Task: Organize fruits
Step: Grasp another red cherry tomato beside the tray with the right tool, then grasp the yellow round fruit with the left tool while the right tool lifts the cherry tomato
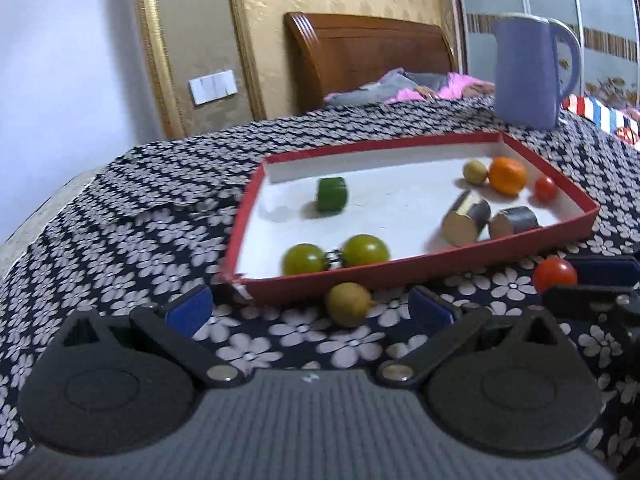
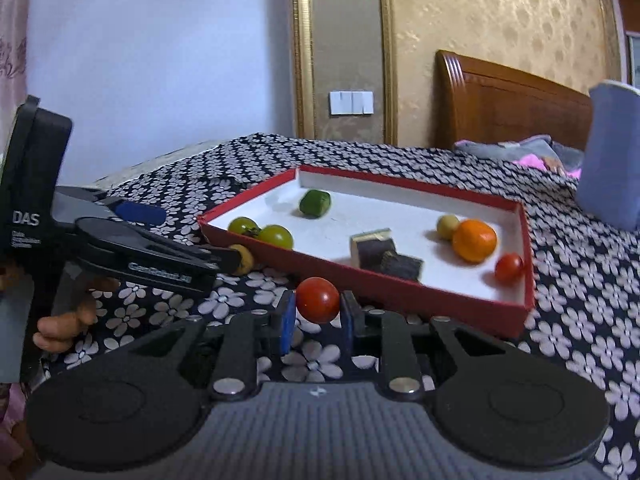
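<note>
Two grey cylinders [image 2: 386, 256] crowd the red tray [image 2: 400, 286] beyond the clamped red tomato [image 2: 318, 300]

tray [image 2: 400, 284]: red outside, white inside | cloth [image 2: 580, 320]: black, white flowers | held tomato [image 2: 318, 299]: red | jug [image 1: 528, 68]: lilac

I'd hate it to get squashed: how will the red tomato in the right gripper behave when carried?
The red tomato looks round and glossy, so it may slip between the right gripper pads. Probably soft-skinned; hard squeezing could bruise it. Released, it likely rolls.
</note>
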Demonstrator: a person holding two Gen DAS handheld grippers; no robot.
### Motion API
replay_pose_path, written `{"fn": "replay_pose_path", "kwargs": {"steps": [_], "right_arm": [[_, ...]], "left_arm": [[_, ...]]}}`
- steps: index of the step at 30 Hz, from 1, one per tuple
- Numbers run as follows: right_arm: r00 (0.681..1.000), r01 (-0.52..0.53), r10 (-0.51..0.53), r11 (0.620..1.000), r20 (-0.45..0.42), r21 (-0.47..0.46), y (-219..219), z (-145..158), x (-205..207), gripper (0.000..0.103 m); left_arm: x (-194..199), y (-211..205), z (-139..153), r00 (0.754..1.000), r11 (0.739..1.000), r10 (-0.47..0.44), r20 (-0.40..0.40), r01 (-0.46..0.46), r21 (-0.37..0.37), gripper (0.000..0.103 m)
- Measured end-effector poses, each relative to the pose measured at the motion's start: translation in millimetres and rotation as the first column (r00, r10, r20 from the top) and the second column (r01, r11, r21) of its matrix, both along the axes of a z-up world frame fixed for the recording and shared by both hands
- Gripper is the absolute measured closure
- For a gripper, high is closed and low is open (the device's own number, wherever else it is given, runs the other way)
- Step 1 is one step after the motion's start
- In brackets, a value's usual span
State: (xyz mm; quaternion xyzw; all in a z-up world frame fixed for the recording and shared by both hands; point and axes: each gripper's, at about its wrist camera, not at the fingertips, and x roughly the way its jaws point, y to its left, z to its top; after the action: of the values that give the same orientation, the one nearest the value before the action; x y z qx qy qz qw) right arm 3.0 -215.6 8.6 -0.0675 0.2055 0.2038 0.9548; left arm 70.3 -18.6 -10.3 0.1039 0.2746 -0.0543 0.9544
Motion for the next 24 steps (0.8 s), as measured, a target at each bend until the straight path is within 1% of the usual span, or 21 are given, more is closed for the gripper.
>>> {"fn": "replay_pose_path", "kwargs": {"steps": [1,2,3,5,7,10,11,12,13,15,16,17,18,20,24], "right_arm": [[1.000,0.002,-0.002,1.000,-0.002,0.007,-1.8,-0.8,-0.1,0.080],[1.000,0.002,-0.002,1.000,-0.003,0.013,-3.2,-1.4,-0.5,0.080],[1.000,0.002,-0.002,1.000,-0.003,0.017,-4.0,-2.1,-0.7,0.080],[1.000,-0.001,0.001,1.000,-0.003,0.022,-4.1,-2.5,-0.1,0.080],[1.000,-0.004,0.004,1.000,-0.001,0.026,-4.2,-2.9,-0.8,0.080],[1.000,-0.011,0.012,0.999,-0.002,0.034,-4.5,-3.9,-1.9,0.080],[1.000,-0.013,0.013,0.999,-0.004,0.035,-4.4,-4.6,-1.7,0.080],[1.000,-0.014,0.015,0.999,-0.005,0.035,-4.4,-5.3,-1.7,0.080],[1.000,-0.015,0.015,0.999,-0.006,0.035,-4.2,-6.0,-2.0,0.080],[1.000,-0.015,0.015,0.999,-0.008,0.037,-4.3,-6.8,-2.7,0.080],[1.000,-0.014,0.015,0.999,-0.008,0.038,-4.4,-7.0,-3.1,0.080],[1.000,-0.015,0.015,0.999,-0.007,0.039,-4.7,-7.0,-3.4,0.080],[1.000,-0.015,0.015,0.999,-0.007,0.040,-4.8,-6.9,-3.8,0.080],[1.000,-0.011,0.012,0.999,-0.006,0.043,-5.2,-6.4,-4.3,0.080],[1.000,-0.010,0.010,0.999,-0.005,0.045,-6.0,-5.6,-5.1,0.080]], "left_arm": [[2.4,-1.8,-2.6,1.000,1.000,-0.004,-0.012,0.004,-0.003,0.001],[6.4,-3.9,-4.3,1.000,1.000,-0.009,-0.028,0.009,-0.012,0.005],[8.6,-4.6,-5.7,0.999,1.000,-0.013,-0.044,0.012,-0.024,0.013],[13.5,-2.1,-8.1,0.997,0.999,-0.013,-0.082,0.009,-0.050,0.016],[18.3,-1.5,-11.8,0.995,0.998,-0.002,-0.098,-0.004,-0.068,0.017],[21.8,-2.5,-15.2,0.994,0.998,0.002,-0.106,-0.009,-0.065,0.026],[20.9,-2.1,-14.8,0.994,0.998,-0.001,-0.106,-0.006,-0.070,0.032],[20.8,-2.7,-14.5,0.994,0.997,-0.009,-0.109,0.001,-0.077,0.041],[20.4,-2.9,-13.7,0.994,0.997,-0.017,-0.111,0.007,-0.083,0.045],[19.9,-4.6,-12.5,0.993,0.995,-0.028,-0.118,0.017,-0.094,0.059],[19.6,-5.5,-12.0,0.992,0.994,-0.038,-0.123,0.025,-0.103,0.064],[19.3,-6.7,-11.5,0.991,0.994,-0.043,-0.126,0.029,-0.108,0.071],[18.7,-8.1,-10.9,0.991,0.993,-0.046,-0.127,0.032,-0.110,0.074],[17.7,-12.2,-10.4,0.992,0.996,-0.034,-0.119,0.024,-0.089,0.075],[15.9,-12.6,-10.1,0.993,0.996,-0.029,-0.119,0.018,-0.090,0.075]]}}
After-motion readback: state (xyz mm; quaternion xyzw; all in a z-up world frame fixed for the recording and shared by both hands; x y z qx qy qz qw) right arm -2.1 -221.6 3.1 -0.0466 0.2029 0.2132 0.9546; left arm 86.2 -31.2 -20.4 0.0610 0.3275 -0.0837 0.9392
